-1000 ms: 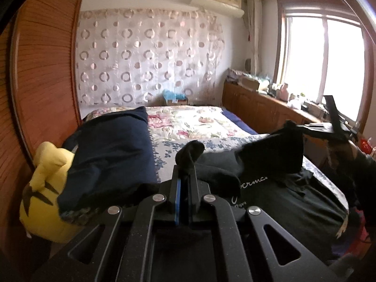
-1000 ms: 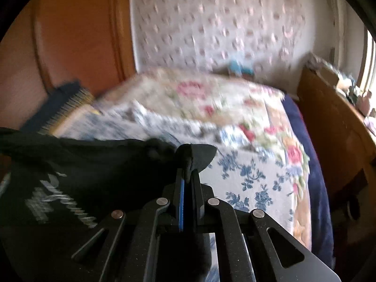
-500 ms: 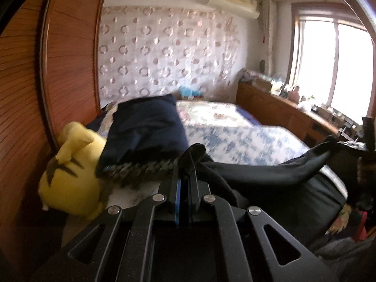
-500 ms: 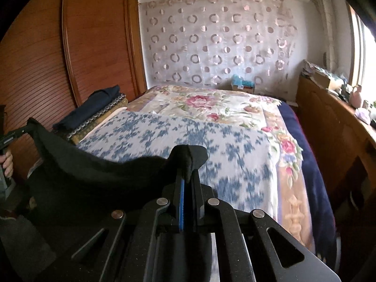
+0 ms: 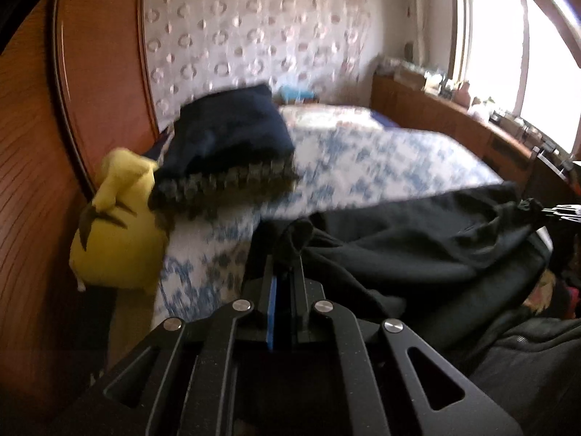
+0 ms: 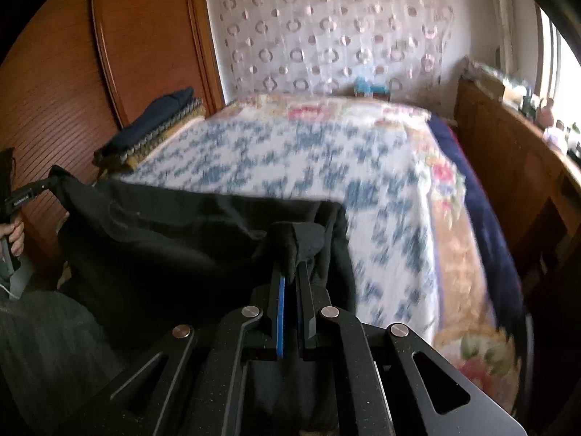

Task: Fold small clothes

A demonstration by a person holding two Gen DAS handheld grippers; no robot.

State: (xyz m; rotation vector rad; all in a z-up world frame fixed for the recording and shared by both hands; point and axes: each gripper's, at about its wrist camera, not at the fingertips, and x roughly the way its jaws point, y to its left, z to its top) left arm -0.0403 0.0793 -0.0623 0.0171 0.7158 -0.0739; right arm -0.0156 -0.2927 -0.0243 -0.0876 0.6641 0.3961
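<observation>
**Black garment stretched between two closed grippers at the bed's near edge**

The bed (image 6: 363, 167) with its blue-flowered cover fills both views. The black garment (image 6: 174, 225) hangs over the bed's near edge, its long axis running side to side between the two hands, taut along the top hem. The left gripper (image 5: 290, 250) is clamped on one corner, the right gripper (image 6: 294, 254) on the other; neither is nearer.

Only the left wrist view shows the yellow plush toy (image 5: 116, 225) beside the bed; only the right shows the bed's far side.
</observation>
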